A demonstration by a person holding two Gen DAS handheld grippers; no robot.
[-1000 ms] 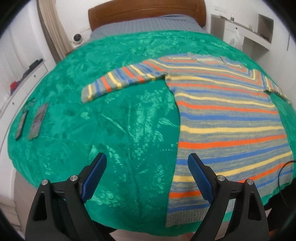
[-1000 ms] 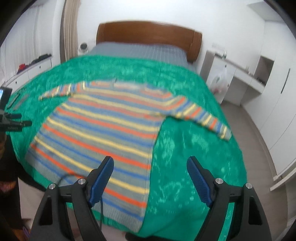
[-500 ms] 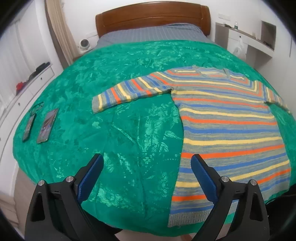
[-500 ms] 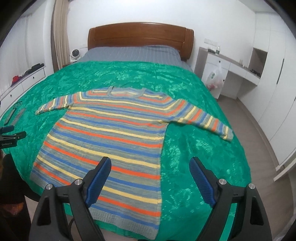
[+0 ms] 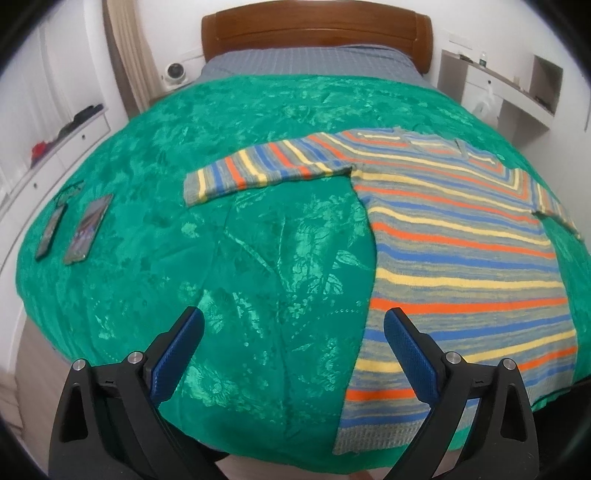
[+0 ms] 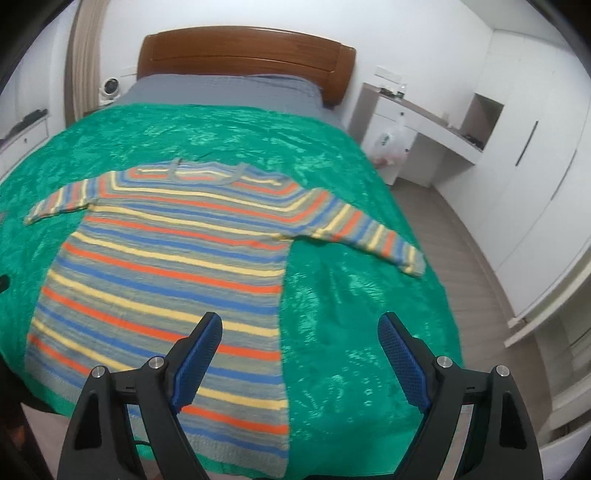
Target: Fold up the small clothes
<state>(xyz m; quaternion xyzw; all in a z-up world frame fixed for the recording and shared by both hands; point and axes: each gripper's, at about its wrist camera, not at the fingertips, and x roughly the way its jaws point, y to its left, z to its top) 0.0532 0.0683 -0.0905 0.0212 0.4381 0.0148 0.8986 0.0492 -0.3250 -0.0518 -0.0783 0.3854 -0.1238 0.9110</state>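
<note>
On the bed's green cover (image 5: 229, 258): one striped sweater (image 6: 166, 266), flat, sleeves spread, collar toward the headboard. I hold my left gripper (image 5: 293, 336) just opened wide and empty, left of its hem; my right gripper (image 6: 299, 339), wide and empty, hangs over the hem's right corner.

A striped sweater (image 5: 458, 258) lies flat on the green bedspread (image 5: 221, 258), its near sleeve (image 5: 266, 170) stretched out toward the left. The left gripper (image 5: 293, 332) hovers above the foot of the bed, its blue-padded fingers (image 5: 410, 354) spread wide after just opening further, nothing between them. Two phones (image 5: 86, 229) lie side by side near the bedspread's left edge. A wooden headboard (image 5: 317, 33) stands behind.
</note>
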